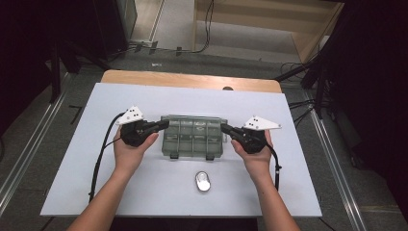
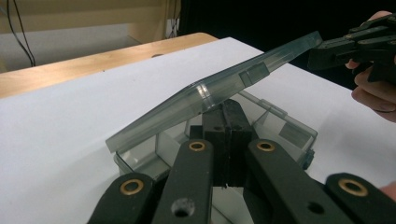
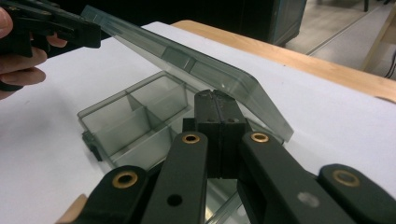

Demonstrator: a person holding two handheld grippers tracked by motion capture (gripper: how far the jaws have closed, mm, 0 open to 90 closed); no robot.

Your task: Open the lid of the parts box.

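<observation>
A smoky clear compartment box lies mid-table with empty compartments. Its lid is tilted up off the base, hinged at the far side. My left gripper is at the box's left end, jaws shut, its tip pressed under the lid's edge. At the opposite end is my right gripper, also shut, its tip under the lid. Each gripper view shows the other gripper at the lid's far corner: the right gripper and the left gripper.
A small white-and-grey oval object lies on the white table cover in front of the box. A wooden table edge runs along the back. Cables trail from both grippers toward the front edge.
</observation>
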